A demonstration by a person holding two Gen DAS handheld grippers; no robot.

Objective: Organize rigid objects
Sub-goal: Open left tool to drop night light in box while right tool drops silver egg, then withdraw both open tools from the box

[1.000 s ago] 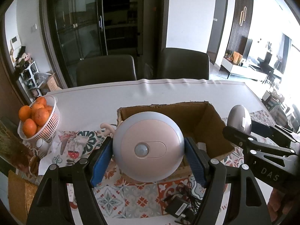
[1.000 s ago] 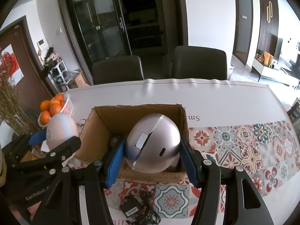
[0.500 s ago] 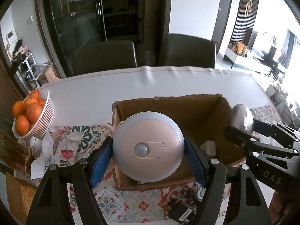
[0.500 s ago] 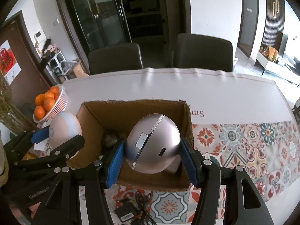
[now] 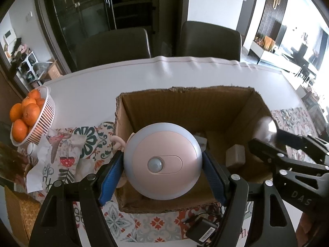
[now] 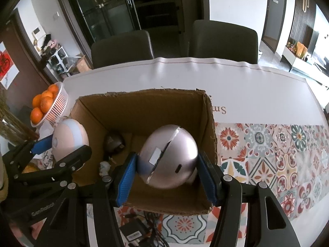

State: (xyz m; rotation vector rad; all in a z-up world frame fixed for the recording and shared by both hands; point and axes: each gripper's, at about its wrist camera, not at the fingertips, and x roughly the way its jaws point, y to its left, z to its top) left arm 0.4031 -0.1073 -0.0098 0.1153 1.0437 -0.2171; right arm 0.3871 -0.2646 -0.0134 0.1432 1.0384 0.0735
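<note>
While both grippers hang over the box, the left gripper clamps a pink disc between its pads, and the right gripper clamps a silver ball likewise.

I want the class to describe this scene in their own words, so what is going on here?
A person is tidying objects into a cardboard box on a table. The left gripper holds a round pink sensor light, and the right gripper holds a silver egg-shaped device. Both are over the open box, which already holds a few small items.
</note>
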